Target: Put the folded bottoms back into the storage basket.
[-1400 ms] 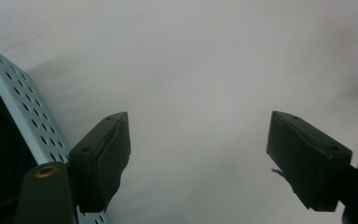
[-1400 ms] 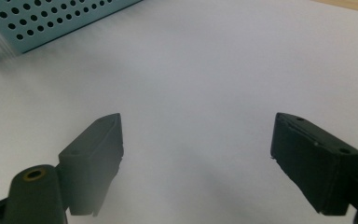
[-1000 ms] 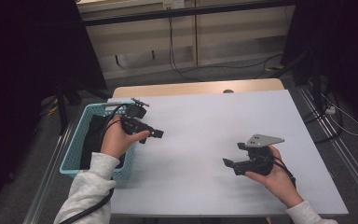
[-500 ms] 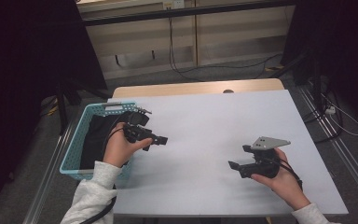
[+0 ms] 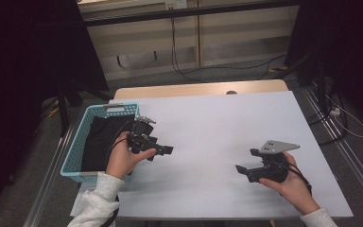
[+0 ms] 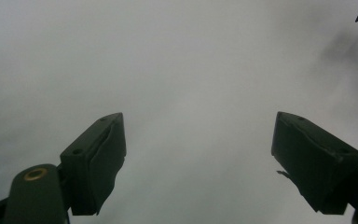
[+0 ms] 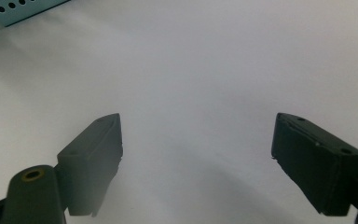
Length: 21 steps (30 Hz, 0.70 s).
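Observation:
Both of my grippers hover over the white table [image 5: 208, 127], and there is nothing between either pair of jaws. My left gripper [image 5: 166, 150] sits just right of a teal basket [image 5: 81, 142] and points right across the table. It is open, its jaws having just been opening a little further. In the left gripper view its fingers [image 6: 95, 158] stand wide apart over bare table. My right gripper [image 5: 242, 164], with a grey plate on top, is near the front right and points left, open. Its own fingers [image 7: 93, 156] frame bare white table in the right gripper view.
The teal basket holds a black cloth [image 5: 99, 142] and stands at the table's left edge; its perforated corner [image 7: 23, 9] appears far off in the right gripper view. Cables lie on the floor beyond the table. A metal rail [image 5: 345, 151] runs along the right side.
My left hand has come from over the basket's right rim toward the near side and lower, over the table. The right hand has barely shifted.

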Each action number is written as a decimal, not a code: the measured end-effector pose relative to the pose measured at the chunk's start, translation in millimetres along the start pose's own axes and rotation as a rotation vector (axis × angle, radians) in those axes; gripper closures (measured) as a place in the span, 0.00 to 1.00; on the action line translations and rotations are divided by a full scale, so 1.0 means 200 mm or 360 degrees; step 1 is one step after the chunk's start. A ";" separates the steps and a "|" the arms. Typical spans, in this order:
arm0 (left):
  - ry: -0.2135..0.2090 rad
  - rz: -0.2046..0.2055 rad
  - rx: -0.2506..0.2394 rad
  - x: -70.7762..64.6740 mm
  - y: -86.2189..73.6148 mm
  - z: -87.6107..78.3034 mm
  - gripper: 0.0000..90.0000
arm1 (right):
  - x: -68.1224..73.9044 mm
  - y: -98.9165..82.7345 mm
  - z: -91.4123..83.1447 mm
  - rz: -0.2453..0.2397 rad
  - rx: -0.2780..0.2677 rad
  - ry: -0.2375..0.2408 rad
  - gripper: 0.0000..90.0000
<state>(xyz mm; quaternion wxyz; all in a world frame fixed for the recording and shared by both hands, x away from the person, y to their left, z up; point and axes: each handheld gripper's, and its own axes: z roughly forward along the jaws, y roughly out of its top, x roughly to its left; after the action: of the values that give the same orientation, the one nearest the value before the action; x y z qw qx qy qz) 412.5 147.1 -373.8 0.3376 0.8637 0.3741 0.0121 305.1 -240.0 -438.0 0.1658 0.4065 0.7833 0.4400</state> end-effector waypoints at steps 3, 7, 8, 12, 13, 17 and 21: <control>-0.0004 0.0005 -0.0026 -0.01 -0.02 0.01 0.18 | 0.00 0.00 -0.01 0.0005 -0.0001 -0.0004 0.17; -0.0020 0.0005 -0.0041 -0.02 -0.05 0.02 0.18 | -0.02 -0.01 -0.03 0.0009 -0.0008 -0.0010 0.17; -0.0024 0.0020 -0.0033 -0.02 -0.05 0.02 0.18 | -0.02 -0.01 -0.03 0.0014 -0.0011 -0.0012 0.17; -0.0038 0.0009 -0.0043 -0.03 -0.08 0.03 0.17 | -0.03 -0.01 -0.05 0.0025 -0.0014 -0.0025 0.17; -0.0043 0.0000 -0.0055 -0.03 -0.08 0.04 0.17 | -0.03 -0.02 -0.05 0.0028 -0.0013 -0.0028 0.17; -0.0062 0.0009 -0.0062 -0.04 -0.10 0.04 0.17 | -0.04 -0.03 -0.06 0.0026 -0.0003 -0.0027 0.17; -0.0095 0.0013 -0.0073 -0.04 -0.12 0.05 0.17 | -0.04 -0.04 -0.07 0.0029 0.0000 -0.0030 0.17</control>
<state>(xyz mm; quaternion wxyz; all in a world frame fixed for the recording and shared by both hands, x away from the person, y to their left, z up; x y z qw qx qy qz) 393.6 148.1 -393.6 0.3684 0.8571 0.3601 -0.0037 297.5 -255.7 -437.3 0.1691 0.4177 0.7780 0.4377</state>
